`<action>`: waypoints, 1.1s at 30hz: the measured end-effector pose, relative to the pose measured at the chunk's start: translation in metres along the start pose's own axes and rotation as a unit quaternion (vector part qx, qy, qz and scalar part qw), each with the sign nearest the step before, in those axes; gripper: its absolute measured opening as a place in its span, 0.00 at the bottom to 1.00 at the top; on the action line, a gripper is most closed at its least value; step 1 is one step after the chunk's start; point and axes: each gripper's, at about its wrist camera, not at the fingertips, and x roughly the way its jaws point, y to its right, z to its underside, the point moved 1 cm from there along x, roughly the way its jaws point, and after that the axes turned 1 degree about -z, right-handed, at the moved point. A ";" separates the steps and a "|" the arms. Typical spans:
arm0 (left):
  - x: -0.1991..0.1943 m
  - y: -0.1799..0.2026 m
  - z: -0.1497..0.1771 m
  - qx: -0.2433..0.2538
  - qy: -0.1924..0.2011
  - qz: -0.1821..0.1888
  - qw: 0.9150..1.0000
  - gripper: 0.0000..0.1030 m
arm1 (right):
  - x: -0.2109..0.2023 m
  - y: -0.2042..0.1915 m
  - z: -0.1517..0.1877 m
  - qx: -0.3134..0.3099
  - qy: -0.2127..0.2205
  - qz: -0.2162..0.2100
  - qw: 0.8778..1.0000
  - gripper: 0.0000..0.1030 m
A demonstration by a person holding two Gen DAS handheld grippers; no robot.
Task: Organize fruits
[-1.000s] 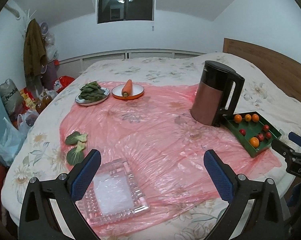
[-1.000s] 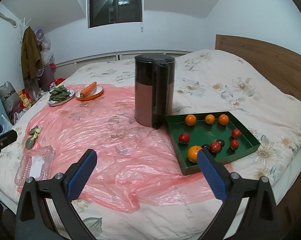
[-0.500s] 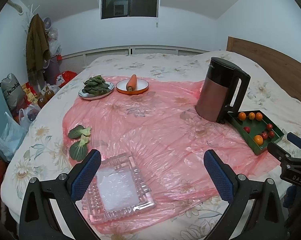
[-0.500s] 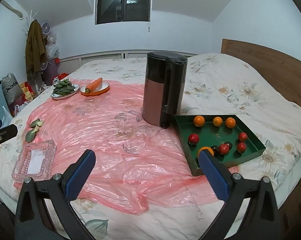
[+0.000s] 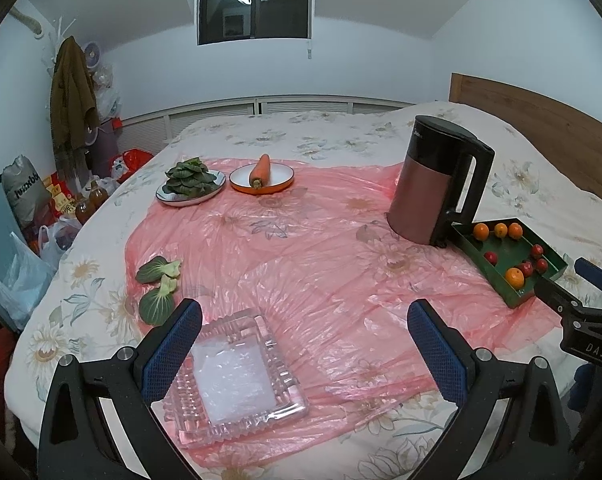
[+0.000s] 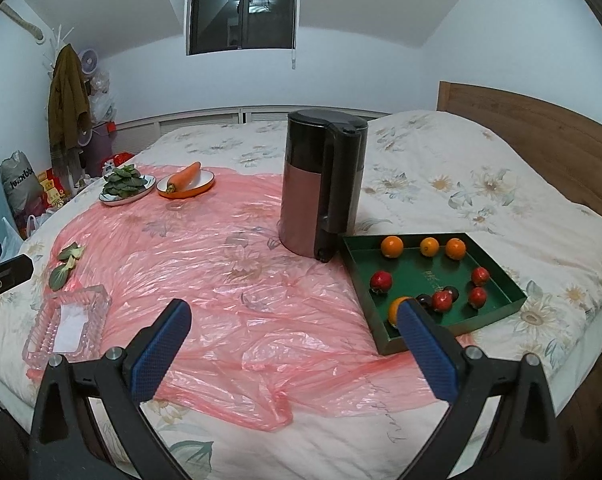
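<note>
Legible writing is sparse: "DAS" in white on the black body of the right gripper (image 5: 597, 280) as it appears at the edge of the left wrist view, and faint gold characters, unreadable, printed on the floor of the green tray (image 6: 497, 280). A grey sack (image 5: 21, 192) on the floor carries mirrored lettering that cannot be made out.

The work surface is a bed with a floral quilt (image 6: 441, 168), partly covered by a pink plastic sheet (image 5: 301, 264); a wooden headboard (image 6: 533, 120) stands at right and a dark window (image 6: 241, 12) is set in the white wall.

The fruits lie in the tray: three oranges (image 6: 429, 246) along its far wall, a fourth orange (image 6: 393, 309) near the front, partly hidden by the right gripper's blue finger (image 6: 429, 352), and red fruits (image 6: 381, 281) scattered between. A rose-and-black electric kettle (image 6: 321, 184) stands just beside the tray's far corner.

Elsewhere: a plate of greens (image 5: 191, 184), a carrot (image 5: 260, 170) on an orange-rimmed plate, loose bok choy leaves (image 5: 157, 288), and a glass tray (image 5: 233, 384) below the left gripper (image 5: 305, 352).

Both grippers hover with fingers spread wide, holding nothing.
</note>
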 end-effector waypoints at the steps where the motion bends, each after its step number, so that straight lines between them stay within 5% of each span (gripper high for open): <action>1: 0.000 0.000 0.000 0.000 0.000 0.000 1.000 0.98 | 0.000 0.000 0.000 -0.001 0.000 0.000 1.000 1.00; 33: -0.007 0.005 0.004 0.007 0.003 0.000 1.000 0.98 | -0.005 0.009 0.003 0.000 -0.006 0.011 1.000 1.00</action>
